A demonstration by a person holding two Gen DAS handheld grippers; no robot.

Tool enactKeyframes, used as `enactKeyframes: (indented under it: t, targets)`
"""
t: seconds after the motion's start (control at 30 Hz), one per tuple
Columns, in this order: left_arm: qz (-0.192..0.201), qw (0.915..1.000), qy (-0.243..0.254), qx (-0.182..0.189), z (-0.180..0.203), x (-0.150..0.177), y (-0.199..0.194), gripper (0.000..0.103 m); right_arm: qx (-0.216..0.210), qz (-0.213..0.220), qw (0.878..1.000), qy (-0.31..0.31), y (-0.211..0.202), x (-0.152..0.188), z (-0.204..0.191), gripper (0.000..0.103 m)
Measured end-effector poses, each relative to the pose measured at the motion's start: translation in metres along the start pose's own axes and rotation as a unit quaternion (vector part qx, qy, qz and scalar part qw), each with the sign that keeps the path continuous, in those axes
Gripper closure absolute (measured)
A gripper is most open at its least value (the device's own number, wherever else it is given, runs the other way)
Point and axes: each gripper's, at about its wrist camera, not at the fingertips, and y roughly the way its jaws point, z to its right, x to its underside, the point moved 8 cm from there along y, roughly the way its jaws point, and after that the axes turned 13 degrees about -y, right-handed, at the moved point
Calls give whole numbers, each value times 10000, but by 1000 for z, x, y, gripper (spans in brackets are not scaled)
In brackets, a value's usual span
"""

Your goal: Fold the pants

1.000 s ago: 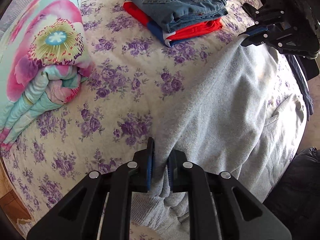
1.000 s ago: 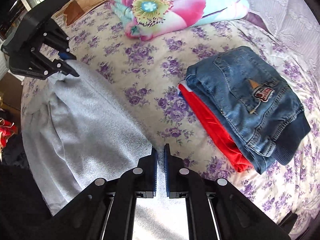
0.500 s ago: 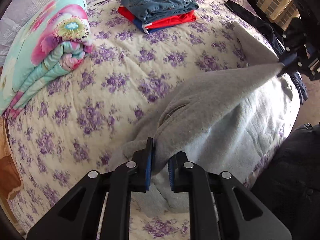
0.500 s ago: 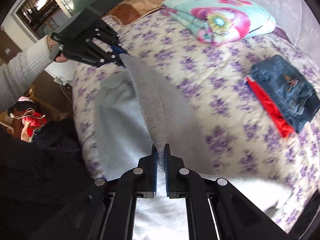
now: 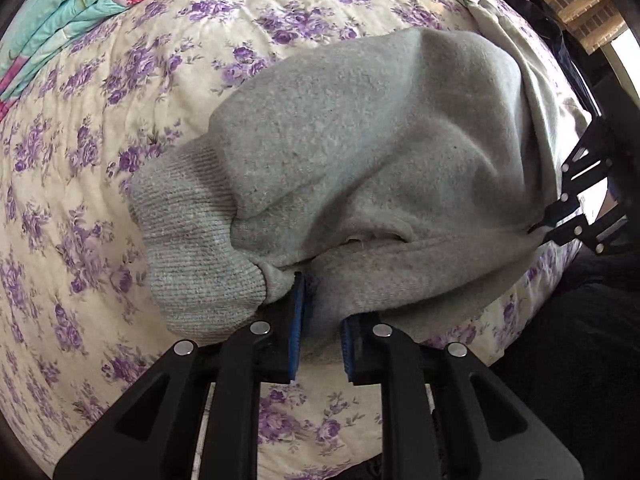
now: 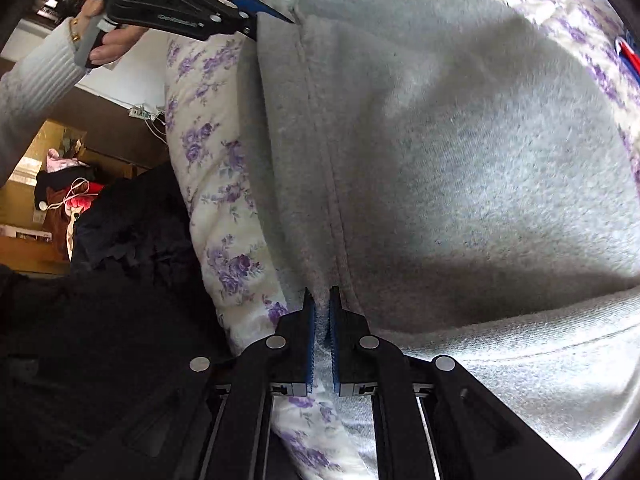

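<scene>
The grey sweatpants [image 5: 360, 152] lie folded over on the floral bedspread [image 5: 80, 200], with a ribbed cuff [image 5: 192, 248] at the left. My left gripper [image 5: 320, 312] is shut on the pants' near edge beside the cuff. It shows in the right wrist view [image 6: 264, 16] at the top left, pinching the same edge. My right gripper [image 6: 322, 308] is shut on the pants [image 6: 460, 140] at a seam along the bed's edge. It shows in the left wrist view [image 5: 548, 224] at the far right, holding the grey cloth.
A folded floral quilt [image 5: 80, 12] lies at the bed's far left. Dark clothing [image 6: 100, 280] is heaped off the bed's side. A red and blue garment [image 6: 628, 56] peeks in at the right edge. A dark garment [image 5: 520, 12] lies along the bed's far right.
Both grippers have carried the lifted pant edge toward the near edge of the bed and lowered it. The pants now lie doubled over. The jeans pile has left the left wrist view.
</scene>
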Motion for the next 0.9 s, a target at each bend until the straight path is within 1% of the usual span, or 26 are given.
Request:
enactKeyframes:
  t: [0.07,0.13,0.17,0.2,0.23,0.27,0.3,0.37,0.43,0.47,0.5,0.53,0.57,0.6,0.63,0.67,0.7,0.73,0.8,0.83,0.87,0.9]
  targets:
    - [30,10000,-24,50,2,5,-6,85,-45,-2,9999,163,9,3,5,96]
    - [-14,9998,57,190,6,19,-17,83,-58,4,9996,271,13,4,7,96]
    - [-63,9996,30,270,5,28,-22,79,-40,9,9996,275,12,5,6,96]
    - [-97,9993,-53,348,2,35,-28,74,3,15,9997,240,11,6,5,96]
    - [-85,9990,-165,398,-1,43,-35,74,48,32,9998,210,11,6,3,96]
    - [-66,9987,-306,406,-5,49,-42,70,92,51,9998,193,11,7,3,96]
    - [-48,9983,-438,388,-7,55,-49,70,143,80,9997,170,10,8,2,96]
    - [198,9973,-580,395,-2,58,-67,70,231,129,9996,105,10,9,-4,94]
    - [590,9934,-682,704,20,48,-86,68,309,144,9994,1,8,10,-9,93]
    - [802,9907,-720,830,31,39,-91,63,364,131,9992,-44,7,10,-11,93]
    - [1034,9875,-815,864,42,27,-94,49,411,110,9991,-65,6,11,-13,93]
    - [1203,9843,-959,864,49,12,-92,42,435,89,9990,-59,5,9,-14,92]
    - [1287,9817,-1144,813,56,-2,-82,35,450,69,9990,-37,6,8,-16,90]
    - [1220,9798,-1433,669,57,-12,-64,35,417,53,9991,9,5,8,-17,88]
    - [961,9790,-1710,552,56,-16,-41,35,355,43,9993,85,3,8,-19,83]
    - [635,9784,-1930,392,54,-13,-15,42,282,30,9994,202,0,8,-20,79]
    - [408,9778,-2049,172,50,-5,5,57,190,-4,9992,348,-5,10,-20,76]
    - [314,9779,-2065,-96,47,3,21,59,109,-28,9987,503,-11,11,-21,73]
    - [531,9764,-2088,-123,50,11,23,60,47,68,9975,700,-37,17,-20,67]
    - [569,9743,-2181,-54,50,13,22,60,122,139,9971,738,-54,20,-17,55]
    - [600,9714,-2299,24,48,15,21,60,296,190,9962,796,-72,23,-9,45]
    - [646,9680,-2424,104,45,15,21,65,534,239,9943,896,-92,25,4,42]
